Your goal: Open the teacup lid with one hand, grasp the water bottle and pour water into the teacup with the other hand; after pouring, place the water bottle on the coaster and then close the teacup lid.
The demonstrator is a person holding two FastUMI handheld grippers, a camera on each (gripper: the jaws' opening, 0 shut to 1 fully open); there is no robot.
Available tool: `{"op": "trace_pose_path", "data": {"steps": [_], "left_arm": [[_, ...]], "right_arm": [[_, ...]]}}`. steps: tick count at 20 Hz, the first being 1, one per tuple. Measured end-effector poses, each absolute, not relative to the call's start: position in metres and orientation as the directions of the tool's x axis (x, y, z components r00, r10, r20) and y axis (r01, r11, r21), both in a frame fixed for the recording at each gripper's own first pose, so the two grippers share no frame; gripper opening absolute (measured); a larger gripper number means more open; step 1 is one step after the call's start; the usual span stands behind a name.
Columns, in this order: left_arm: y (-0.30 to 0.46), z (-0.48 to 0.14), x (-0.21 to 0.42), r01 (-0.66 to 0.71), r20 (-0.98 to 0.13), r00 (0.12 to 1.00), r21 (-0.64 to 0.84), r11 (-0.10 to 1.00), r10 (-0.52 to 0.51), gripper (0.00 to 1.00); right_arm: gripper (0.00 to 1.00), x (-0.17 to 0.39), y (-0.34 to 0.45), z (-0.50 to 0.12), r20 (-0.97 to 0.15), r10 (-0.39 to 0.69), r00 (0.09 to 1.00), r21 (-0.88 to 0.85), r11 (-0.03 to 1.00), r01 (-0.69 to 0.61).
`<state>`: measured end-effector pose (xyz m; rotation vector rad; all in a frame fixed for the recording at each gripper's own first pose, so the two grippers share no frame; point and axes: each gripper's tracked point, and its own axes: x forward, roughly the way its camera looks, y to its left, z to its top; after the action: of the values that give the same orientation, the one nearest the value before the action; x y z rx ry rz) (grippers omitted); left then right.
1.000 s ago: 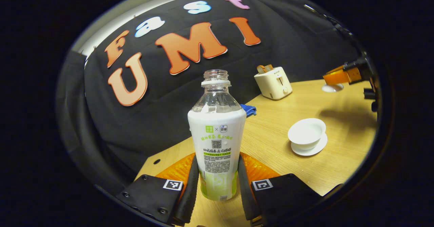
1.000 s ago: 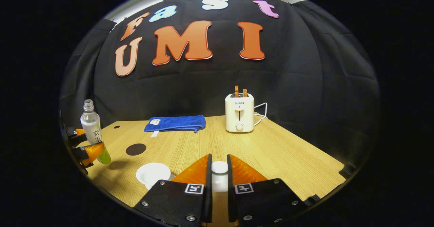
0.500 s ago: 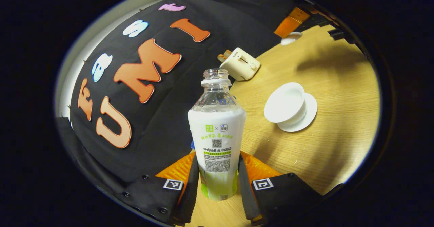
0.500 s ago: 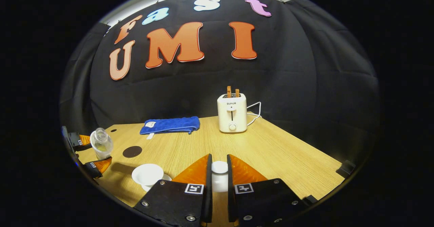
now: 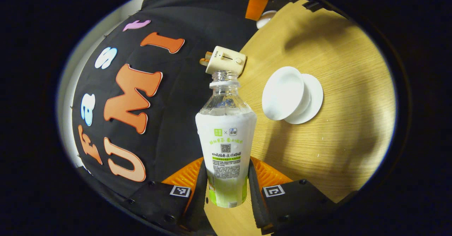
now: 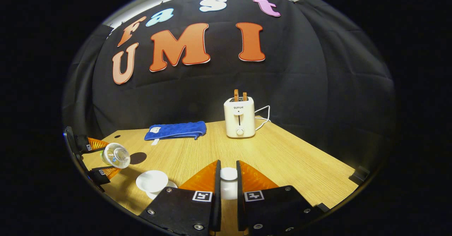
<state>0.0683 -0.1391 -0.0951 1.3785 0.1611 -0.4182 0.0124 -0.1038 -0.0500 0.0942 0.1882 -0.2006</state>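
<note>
Tilting toward the cup [image 5: 286, 93], the light, slippery bottle [image 5: 226, 147] sits clamped low in the left gripper [image 5: 226, 190]; right gripper [image 6: 227, 188] pinches the lid [image 6: 229, 174].

Bottle [image 5: 226, 147] base hidden between left fingers [image 5: 201, 183]. Lid [image 6: 229, 183] mostly hidden between right fingers [image 6: 216, 190]. Cup [image 6: 152, 181] partly behind right finger, water level unreadable.

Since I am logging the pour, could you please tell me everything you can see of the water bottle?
The water bottle is clear plastic with a white and green printed label and an open, capless neck with a white ring. The left gripper clamps its lower body between both fingers. In the right gripper view the bottle is tipped steeply, mouth toward the teacup. No water shows leaving it yet.
</note>
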Motion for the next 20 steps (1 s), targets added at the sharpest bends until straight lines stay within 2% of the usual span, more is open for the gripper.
{"op": "trace_pose_path", "data": {"steps": [3, 4, 5, 9, 13, 17, 20], "left_arm": [[-0.138, -0.096, 0.067, 0.379, -0.369, 0.911, 0.925, 0.022, -0.181, 0.58], [-0.139, -0.097, 0.068, 0.378, -0.373, 0.91, 0.926, -0.007, -0.181, 0.62], [-0.142, -0.099, 0.069, 0.382, -0.382, 0.906, 0.923, -0.035, -0.18, 0.6], [-0.151, -0.102, 0.076, 0.398, -0.421, 0.892, 0.904, -0.154, -0.167, 0.6], [-0.154, -0.1, 0.072, 0.407, -0.448, 0.881, 0.881, -0.243, -0.15, 0.58], [-0.155, -0.1, 0.073, 0.396, -0.458, 0.878, 0.86, -0.322, -0.142, 0.65], [-0.155, -0.099, 0.074, 0.387, -0.455, 0.881, 0.85, -0.358, -0.128, 0.65]], "right_arm": [[0.18, 0.012, -0.104, -0.049, -0.196, -0.188, 0.962, 0.075, 0.976, 0.206], [0.14, 0.013, -0.104, -0.05, -0.197, -0.189, 0.962, 0.075, 0.976, 0.207], [0.18, 0.012, -0.105, -0.05, -0.197, -0.19, 0.962, 0.075, 0.975, 0.208], [0.18, 0.013, -0.102, -0.049, -0.197, -0.188, 0.962, 0.072, 0.976, 0.206], [0.18, 0.012, -0.099, -0.049, -0.194, -0.178, 0.965, 0.071, 0.978, 0.195], [0.18, 0.013, -0.097, -0.048, -0.195, -0.171, 0.966, 0.067, 0.98, 0.187], [0.18, 0.013, -0.1, -0.05, -0.199, -0.177, 0.964, 0.07, 0.979, 0.194]]}}
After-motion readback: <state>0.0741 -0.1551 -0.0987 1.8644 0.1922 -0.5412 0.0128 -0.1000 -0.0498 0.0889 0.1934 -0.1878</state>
